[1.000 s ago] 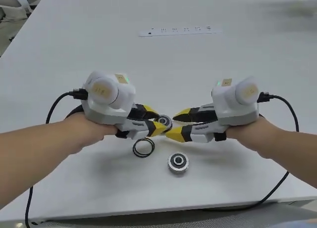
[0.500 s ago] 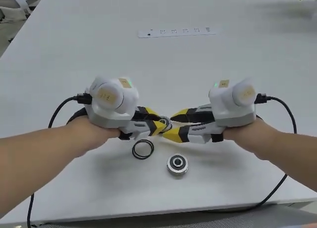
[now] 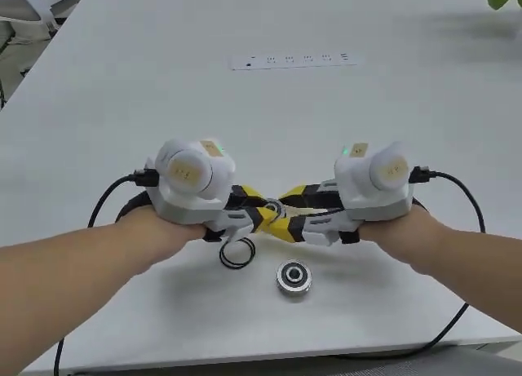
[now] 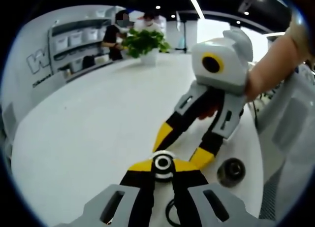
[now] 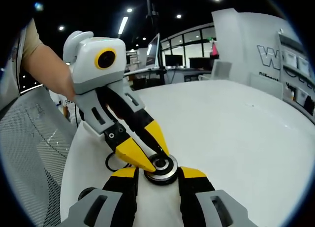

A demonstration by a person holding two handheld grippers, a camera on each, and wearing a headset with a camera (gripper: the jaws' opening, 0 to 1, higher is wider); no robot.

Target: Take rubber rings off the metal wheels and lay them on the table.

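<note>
**Figure: Stripping a ring from a wheel held between two claws**

White bench [image 3: 367, 107], with a power strip [image 3: 294, 60] towards its far side. The left claw [image 4: 162, 165] is closed on a metal wheel [image 3: 272, 207], held above the bench. The right claw [image 5: 160, 172] stands about wheel-wide with its tips flanking the rim; whether they pinch cannot be told. A second wheel [image 3: 294, 276] and one loose rubber ring [image 3: 236, 252] lie below. Suggested practice: hold the left grip firm, catch only the rubber, and roll it off one side first.

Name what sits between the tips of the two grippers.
A metal wheel, clamped in the left gripper. The open jaws of the right gripper flank it. The head view and both gripper views show this.
</note>
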